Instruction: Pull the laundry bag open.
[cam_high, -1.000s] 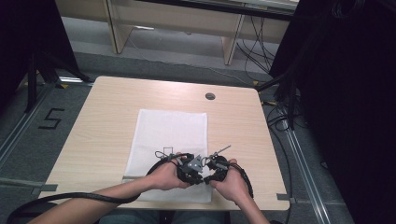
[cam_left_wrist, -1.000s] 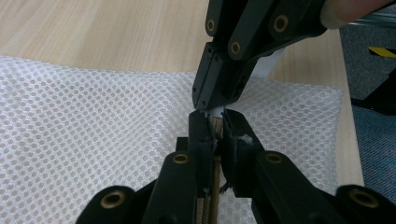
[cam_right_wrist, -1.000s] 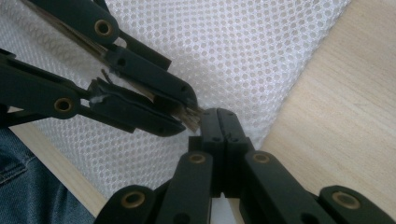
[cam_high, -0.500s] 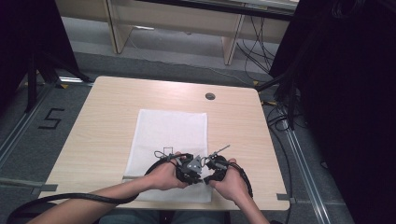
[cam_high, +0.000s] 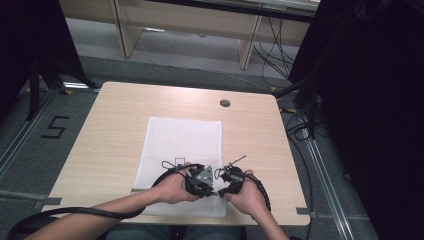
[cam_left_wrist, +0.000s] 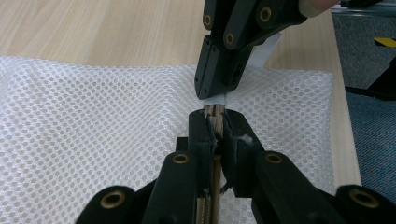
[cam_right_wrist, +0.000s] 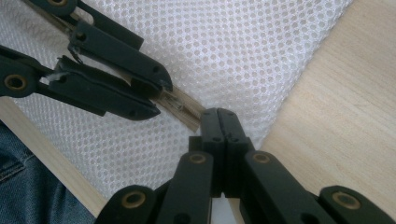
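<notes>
The left gripper (cam_left_wrist: 215, 116) is clamped on the end of a thin pair of wooden sticks (cam_left_wrist: 214, 111). Its jaws are nearly together, with only the wood between them, and the sticks run back down between the jaws towards the hand. The right gripper (cam_right_wrist: 219, 114) has its jaws pressed fully together. In the left gripper view it comes in from above, tip to tip with the left one, and a white paper strip (cam_left_wrist: 262, 50) is nipped in its jaws just past the stick ends. In the right gripper view the sticks (cam_right_wrist: 187, 109) bridge the short gap from the left gripper (cam_right_wrist: 161, 98) to the right gripper's tip.

From where I stand, nothing has shifted over the last second. Both hands sit in the same spot near the front edge, and neither grip has loosened or tightened. To me that looks like a pause with both holds set, and the pull that would draw strip and sticks apart has not yet begun.

Seen from the high view, the left hand (cam_high: 172, 187) and right hand (cam_high: 247, 192) meet over the near right corner of a white mesh mat (cam_high: 182, 135). The sticks are held low over the mat between the two grippers. The mat lies in the middle of the pale wooden surface (cam_high: 115, 125).
</notes>
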